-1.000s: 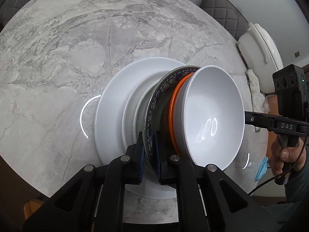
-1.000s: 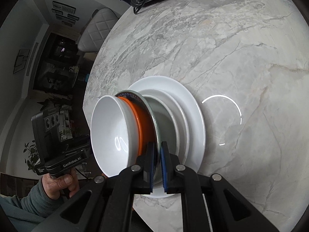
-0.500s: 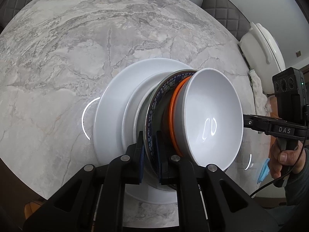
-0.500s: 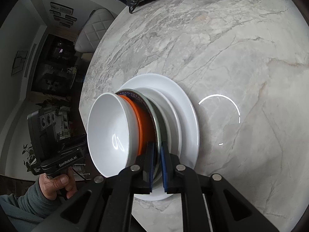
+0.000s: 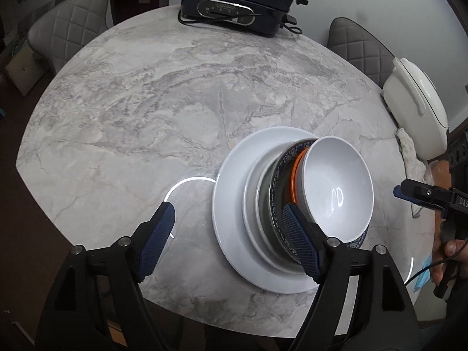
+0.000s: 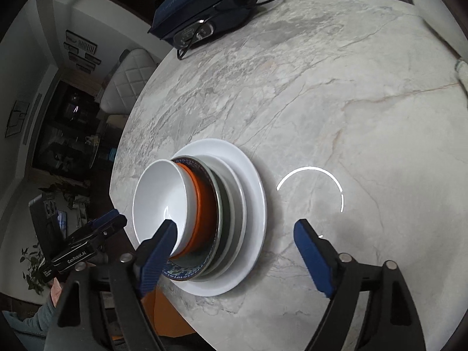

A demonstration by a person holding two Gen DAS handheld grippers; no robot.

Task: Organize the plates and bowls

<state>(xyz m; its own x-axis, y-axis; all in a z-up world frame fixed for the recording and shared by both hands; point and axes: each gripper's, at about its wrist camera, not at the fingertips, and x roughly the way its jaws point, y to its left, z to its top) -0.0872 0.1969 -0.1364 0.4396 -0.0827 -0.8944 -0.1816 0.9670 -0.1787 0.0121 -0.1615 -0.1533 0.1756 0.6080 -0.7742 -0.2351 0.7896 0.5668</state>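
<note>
A stack of dishes stands on the marble table near its front edge. A large white plate (image 5: 231, 193) (image 6: 254, 187) is at the bottom, then a smaller white plate, a grey-green dish, a blue-patterned plate (image 5: 278, 181) (image 6: 181, 273), an orange bowl (image 5: 294, 172) (image 6: 203, 204) and a white bowl (image 5: 339, 190) (image 6: 158, 199) on top. My left gripper (image 5: 228, 234) is open and empty, pulled back from the stack's left side. My right gripper (image 6: 237, 245) is open and empty, pulled back from its right side. Each gripper shows in the other's view.
A dark blue electric grill (image 5: 234, 0) (image 6: 201, 5) with a cord sits at the table's far edge. A white rice cooker (image 5: 415, 111) and a cloth stand at the right. Grey quilted chairs (image 5: 67, 26) surround the marble table (image 5: 146, 102).
Both grippers were shut on the rim of the blue-patterned plate. They have let go, opened wide and drawn back. The stack now rests on the white plates.
</note>
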